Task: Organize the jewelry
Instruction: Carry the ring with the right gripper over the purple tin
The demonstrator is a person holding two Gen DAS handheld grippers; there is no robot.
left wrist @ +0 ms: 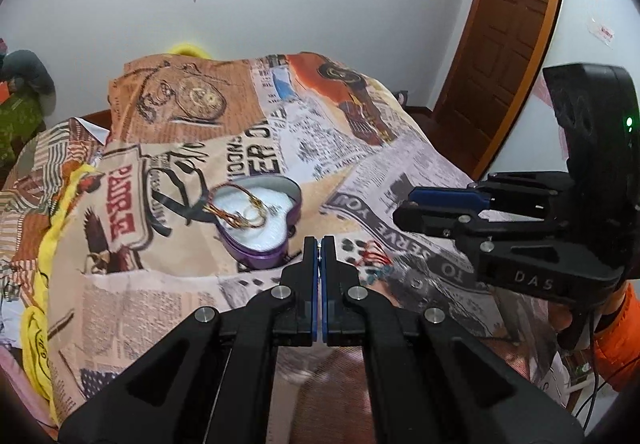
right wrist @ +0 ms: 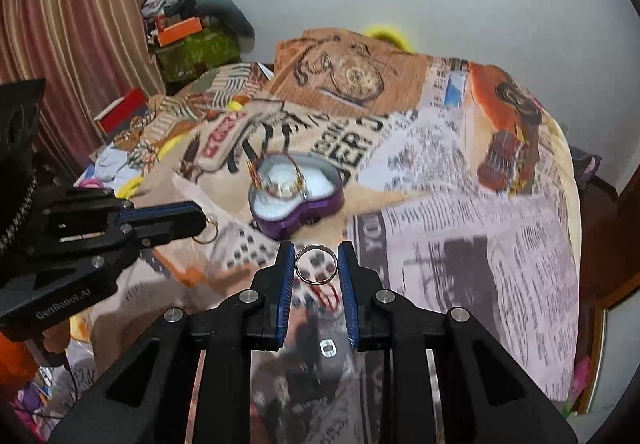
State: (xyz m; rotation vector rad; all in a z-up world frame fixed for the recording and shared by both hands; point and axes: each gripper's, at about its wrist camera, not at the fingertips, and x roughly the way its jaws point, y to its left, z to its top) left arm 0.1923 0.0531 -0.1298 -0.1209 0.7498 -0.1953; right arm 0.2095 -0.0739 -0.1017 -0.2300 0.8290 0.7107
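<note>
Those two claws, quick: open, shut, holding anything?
Left gripper: shut on a gold ring.
Right gripper: shut on a silver ring.

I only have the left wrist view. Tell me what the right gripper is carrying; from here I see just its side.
Observer: The right gripper has a silver ring pinched between its fingers.
Operator: Now report on my own left fingers. They look shut on nothing.
Observer: In the right wrist view, a gold ring hangs from the tip of the left gripper.
Operator: Say what lies under the right gripper.
Observer: A small silver piece lies on the printed bedcover, low between the right fingers.
</note>
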